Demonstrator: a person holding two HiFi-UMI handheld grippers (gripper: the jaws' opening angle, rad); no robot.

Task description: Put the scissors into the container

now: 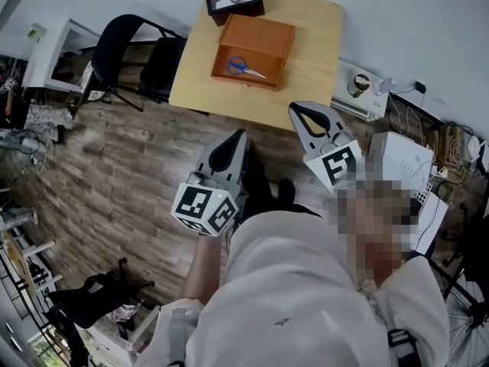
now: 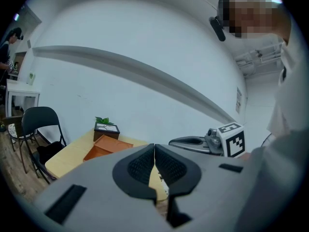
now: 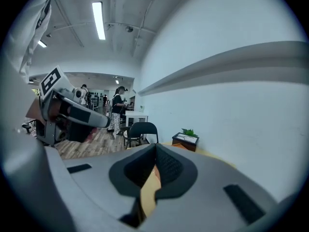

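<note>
scissors inside orange container on table; left gripper, right gripper near table edge

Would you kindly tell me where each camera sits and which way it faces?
Head view: on the person's head, facing down at the table and the container holding scissors; left gripper, right gripper, shirt show.
Left gripper view: on that gripper, along its shut jaws toward table and wall; right gripper shows.
Right gripper view: on that gripper, along its shut jaws toward wall and chair; left gripper shows.
All share the table.
</note>
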